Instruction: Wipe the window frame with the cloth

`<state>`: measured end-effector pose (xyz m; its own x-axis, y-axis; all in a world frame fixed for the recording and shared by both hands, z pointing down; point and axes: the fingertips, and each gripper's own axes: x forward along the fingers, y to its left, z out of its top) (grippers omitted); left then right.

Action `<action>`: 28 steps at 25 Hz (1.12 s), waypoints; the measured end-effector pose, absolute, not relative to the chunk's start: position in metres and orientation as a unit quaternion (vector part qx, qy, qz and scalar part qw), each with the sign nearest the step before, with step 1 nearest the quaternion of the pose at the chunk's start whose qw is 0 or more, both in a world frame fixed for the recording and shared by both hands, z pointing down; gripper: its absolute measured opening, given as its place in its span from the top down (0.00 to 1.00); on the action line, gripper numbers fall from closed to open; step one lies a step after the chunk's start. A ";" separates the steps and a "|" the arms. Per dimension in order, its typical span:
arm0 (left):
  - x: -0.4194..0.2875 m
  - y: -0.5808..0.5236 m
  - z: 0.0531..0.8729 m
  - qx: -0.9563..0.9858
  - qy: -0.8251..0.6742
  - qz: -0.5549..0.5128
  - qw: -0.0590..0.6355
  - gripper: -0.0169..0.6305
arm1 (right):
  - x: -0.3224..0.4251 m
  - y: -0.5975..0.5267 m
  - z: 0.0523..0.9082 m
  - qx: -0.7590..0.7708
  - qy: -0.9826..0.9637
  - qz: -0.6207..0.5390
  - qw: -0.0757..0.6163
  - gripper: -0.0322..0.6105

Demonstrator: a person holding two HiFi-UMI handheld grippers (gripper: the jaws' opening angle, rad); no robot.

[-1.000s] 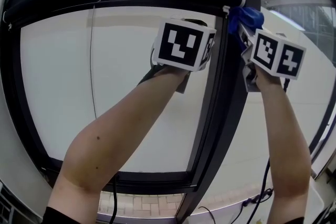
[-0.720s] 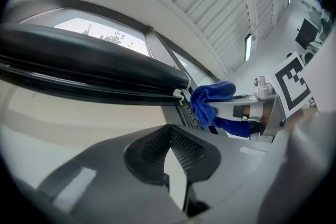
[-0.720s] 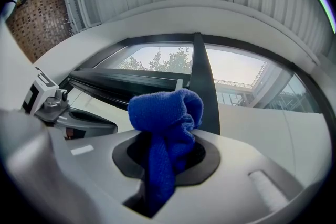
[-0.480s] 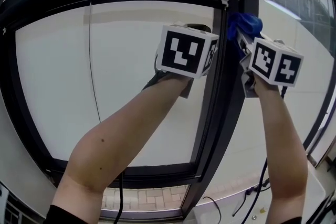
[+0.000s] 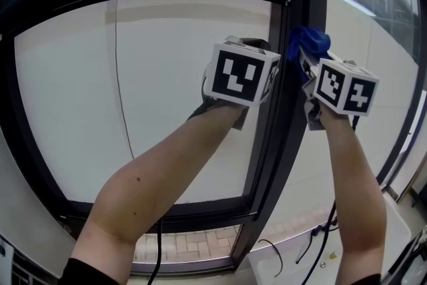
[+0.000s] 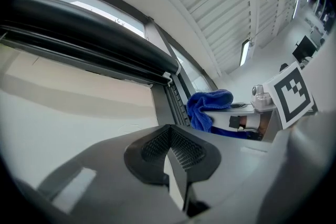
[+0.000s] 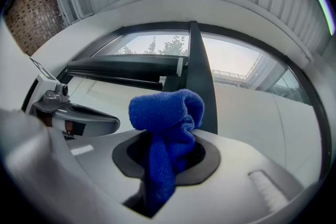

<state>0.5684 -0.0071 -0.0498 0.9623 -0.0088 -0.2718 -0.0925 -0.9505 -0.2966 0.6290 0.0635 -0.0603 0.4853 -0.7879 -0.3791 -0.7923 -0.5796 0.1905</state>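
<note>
The left gripper (image 6: 170,148) is held up close to the glass pane (image 5: 160,97) at the left, with its jaws pressed together and nothing between them. Just right of it runs the black upright bar of the window frame (image 5: 288,137). Further right, the right gripper (image 7: 167,155) pinches the blue cloth (image 7: 169,113). The cloth's bunched end sticks out past the jaws and sits against the bar, high up near the frame's top rail.
</note>
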 end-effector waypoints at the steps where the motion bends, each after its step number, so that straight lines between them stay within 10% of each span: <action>1: 0.568 -0.007 -0.047 -0.979 0.025 0.133 0.154 0.99 | 0.629 0.063 -0.058 -0.863 0.458 0.215 0.004 0.81; 28: 0.589 0.000 0.057 -0.986 -0.031 0.112 0.121 0.99 | 0.632 0.061 0.058 -0.876 0.453 0.165 -0.007 0.81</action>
<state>0.5892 -0.0004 0.0574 0.9728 0.0887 -0.2141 0.0344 -0.9689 -0.2450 0.6315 0.0614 0.0578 0.5355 -0.7957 -0.2830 -0.7908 -0.5901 0.1627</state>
